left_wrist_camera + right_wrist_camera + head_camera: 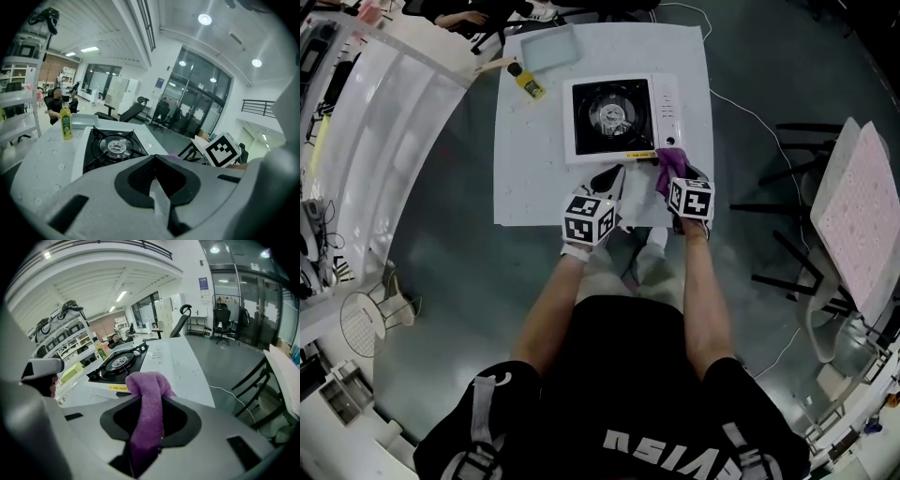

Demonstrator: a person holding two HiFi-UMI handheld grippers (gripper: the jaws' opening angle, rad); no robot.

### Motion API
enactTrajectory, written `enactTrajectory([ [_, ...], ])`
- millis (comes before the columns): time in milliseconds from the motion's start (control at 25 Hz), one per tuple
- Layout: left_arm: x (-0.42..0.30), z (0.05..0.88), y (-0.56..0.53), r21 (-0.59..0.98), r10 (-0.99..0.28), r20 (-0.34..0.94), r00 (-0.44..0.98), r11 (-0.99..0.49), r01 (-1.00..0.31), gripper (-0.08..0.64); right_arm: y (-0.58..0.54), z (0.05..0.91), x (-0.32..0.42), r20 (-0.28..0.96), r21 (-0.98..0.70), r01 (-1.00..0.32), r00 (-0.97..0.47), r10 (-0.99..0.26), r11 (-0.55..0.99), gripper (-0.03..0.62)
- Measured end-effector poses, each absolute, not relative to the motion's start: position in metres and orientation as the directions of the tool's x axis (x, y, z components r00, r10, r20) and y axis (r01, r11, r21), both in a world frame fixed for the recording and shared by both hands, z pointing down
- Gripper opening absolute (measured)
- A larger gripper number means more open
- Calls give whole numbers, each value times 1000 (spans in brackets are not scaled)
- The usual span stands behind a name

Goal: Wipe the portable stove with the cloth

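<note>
Head view: the stove [614, 117] sits square on the white table [525, 169], in the upper middle of the frame. Both my tools hang at its near edge, just below it in the picture. The right gripper [668, 167] has the purple cloth [670, 171], and the cloth is at the stove's lower right corner, by the control strip. I cannot tell from here whether it touches the metal yet.

In the right gripper view the fingers [206, 427] are clamped on the cloth [146, 380]. A rounded fold stands proud of the tips, and I judge that is deliberate, so the soft fold and not the hard tips meets the stove [119, 362]. The burner lies beyond it, up and left in that frame.

In the left gripper view the fingers [89, 183] are closed together with nothing between them. I take the left gripper [607, 178] to be parked low at the front edge, either to steady the stove [112, 145] if the wipe pushes it or just to stay out of the way.

A yellow bottle [528, 82] and a tray [548, 49] stand at the upper left of the table, clear of the wiping path. I judge the wipe has not really begun, since the cloth is only at the corner.
</note>
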State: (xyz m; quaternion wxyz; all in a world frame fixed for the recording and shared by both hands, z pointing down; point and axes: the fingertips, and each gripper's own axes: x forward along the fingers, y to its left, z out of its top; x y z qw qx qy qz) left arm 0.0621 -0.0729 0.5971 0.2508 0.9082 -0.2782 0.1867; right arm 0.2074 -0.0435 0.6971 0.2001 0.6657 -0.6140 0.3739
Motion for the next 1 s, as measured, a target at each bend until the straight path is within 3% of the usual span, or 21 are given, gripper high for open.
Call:
enactTrajectory([
  [1000, 10, 611, -116, 394, -404, 478, 780, -695, -601, 6, -64, 708, 150, 789, -165, -976, -43, -612, -143, 115],
])
